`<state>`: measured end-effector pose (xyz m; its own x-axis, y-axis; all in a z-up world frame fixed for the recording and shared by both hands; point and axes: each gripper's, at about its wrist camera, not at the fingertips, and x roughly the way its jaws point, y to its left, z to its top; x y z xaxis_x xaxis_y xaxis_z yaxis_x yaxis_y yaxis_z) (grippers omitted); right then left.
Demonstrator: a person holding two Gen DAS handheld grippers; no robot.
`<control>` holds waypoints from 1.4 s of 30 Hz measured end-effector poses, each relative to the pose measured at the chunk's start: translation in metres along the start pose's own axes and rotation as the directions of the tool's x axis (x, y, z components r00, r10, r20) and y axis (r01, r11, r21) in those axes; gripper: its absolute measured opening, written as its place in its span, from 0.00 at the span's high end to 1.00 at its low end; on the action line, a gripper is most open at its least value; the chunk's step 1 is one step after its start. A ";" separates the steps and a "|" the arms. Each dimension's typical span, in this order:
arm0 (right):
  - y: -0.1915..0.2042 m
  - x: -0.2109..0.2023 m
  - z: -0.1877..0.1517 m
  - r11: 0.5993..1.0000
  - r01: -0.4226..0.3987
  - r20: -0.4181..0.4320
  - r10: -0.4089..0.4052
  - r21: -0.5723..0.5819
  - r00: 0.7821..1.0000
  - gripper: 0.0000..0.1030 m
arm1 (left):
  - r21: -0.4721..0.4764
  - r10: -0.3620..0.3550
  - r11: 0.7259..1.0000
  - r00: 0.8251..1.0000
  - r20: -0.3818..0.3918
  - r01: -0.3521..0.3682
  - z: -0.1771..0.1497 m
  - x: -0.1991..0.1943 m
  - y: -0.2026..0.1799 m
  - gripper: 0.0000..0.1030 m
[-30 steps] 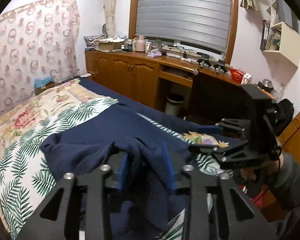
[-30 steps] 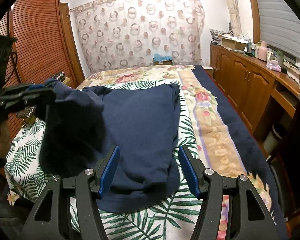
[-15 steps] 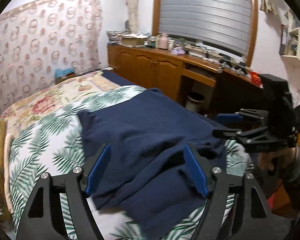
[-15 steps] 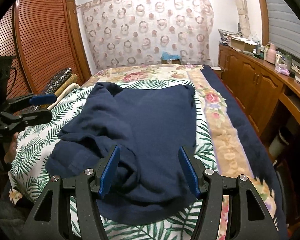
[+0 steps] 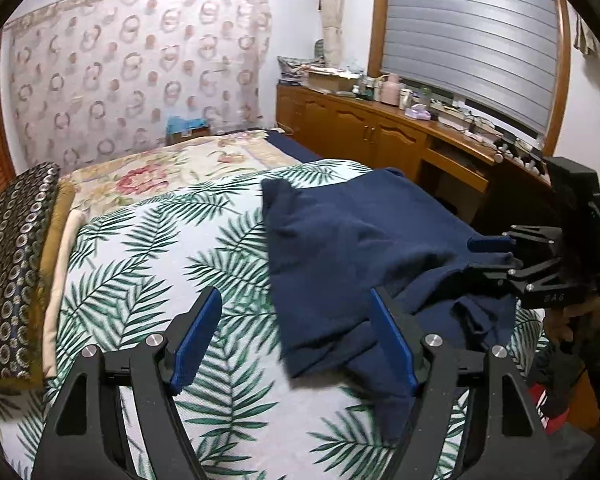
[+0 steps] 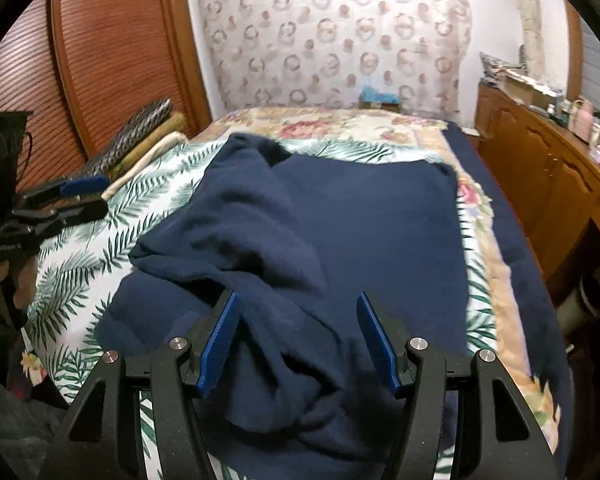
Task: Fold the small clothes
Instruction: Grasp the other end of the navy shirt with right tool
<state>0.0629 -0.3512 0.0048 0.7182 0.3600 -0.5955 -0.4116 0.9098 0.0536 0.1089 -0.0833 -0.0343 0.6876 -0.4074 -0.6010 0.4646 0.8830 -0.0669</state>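
navy blue fleece garment (image 6: 340, 232) lies rumpled on the white bedspread printed with green palm fronds (image 5: 148, 264), its near part bunched into folds. the left gripper (image 5: 296, 340) hangs over the bedspread with its 2 blue-padded jaws apart and nothing between them, the garment's edge just beside its right finger. the right gripper (image 6: 298, 340) hangs over the bunched folds, jaws apart, pads not pressing the cloth. a stack of folded patterned cushions (image 5: 16, 264) sits at the bed's edge.
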 end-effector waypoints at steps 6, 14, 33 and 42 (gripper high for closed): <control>-0.004 0.024 0.002 0.998 -0.006 -0.090 0.000 -0.066 0.996 0.39 | -0.030 0.012 0.999 1.000 0.002 -0.012 -0.007 0.000 0.013 0.26; -0.006 0.019 0.005 0.994 -0.018 -0.063 0.011 -0.104 0.998 0.79 | -0.044 0.027 0.999 0.999 0.018 -0.026 -0.010 -0.001 0.017 0.26; -0.034 -0.034 -0.011 0.997 0.081 0.038 -0.080 -0.014 0.996 0.88 | -0.041 0.012 0.999 1.000 0.025 -0.011 -0.012 -0.006 0.016 0.26; -0.035 -0.040 -0.028 0.991 0.133 0.015 -0.133 -0.017 0.991 0.54 | -0.022 0.012 1.000 0.999 0.035 -0.011 -0.013 -0.009 0.007 0.26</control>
<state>0.0330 -0.4032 0.0049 0.7746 0.2390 -0.5855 -0.3217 0.9460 -0.0393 0.0989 -0.0709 -0.0395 0.7121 -0.4044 -0.5739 0.4443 0.8925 -0.0775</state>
